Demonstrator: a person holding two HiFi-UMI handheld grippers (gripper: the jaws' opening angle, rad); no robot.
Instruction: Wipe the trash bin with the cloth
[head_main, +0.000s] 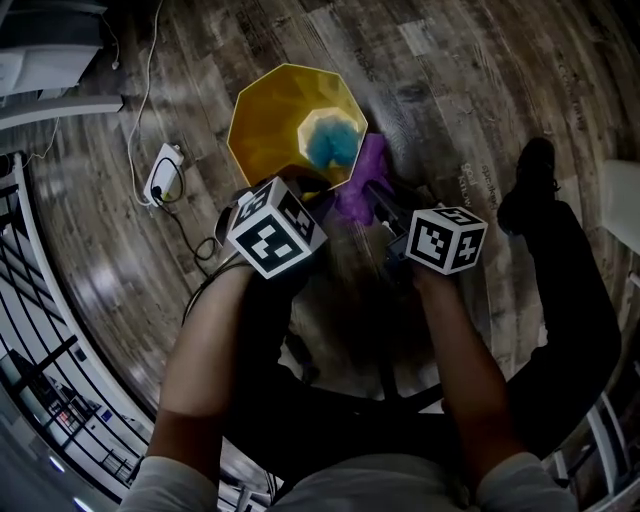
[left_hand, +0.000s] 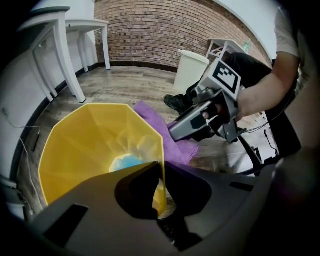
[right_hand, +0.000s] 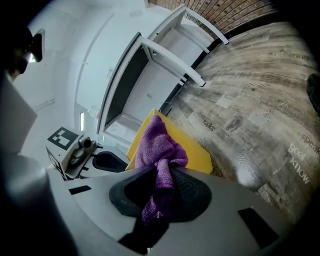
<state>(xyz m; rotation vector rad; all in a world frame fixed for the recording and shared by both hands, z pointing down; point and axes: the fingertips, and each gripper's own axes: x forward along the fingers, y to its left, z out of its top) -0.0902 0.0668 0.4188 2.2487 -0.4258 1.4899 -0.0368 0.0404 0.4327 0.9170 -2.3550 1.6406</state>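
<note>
Trash bin (left_hand: 95, 145) pinned, cloth (right_hand: 157, 145) gripped.
My left tool (left_hand: 161, 210) sat clamped on the yellow rim; my right tool (right_hand: 159, 200) pinched the purple cloth against the bin's outer wall.

Grey-brown wood-plank floor (head_main: 120, 300) stretches to a red brick wall (left_hand: 160, 30). 2 white tables (left_hand: 70, 57) stand along the left side, and a white power strip (head_main: 163, 172) lies on the planks, which catch pale glare.

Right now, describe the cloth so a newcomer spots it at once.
On the wood-plank floor stands a yellow faceted plastic trash bin. Against its outer side lies a purple fuzzy cloth, pinched in the fingers of the right gripper. It is the only soft, purple thing there.
</note>
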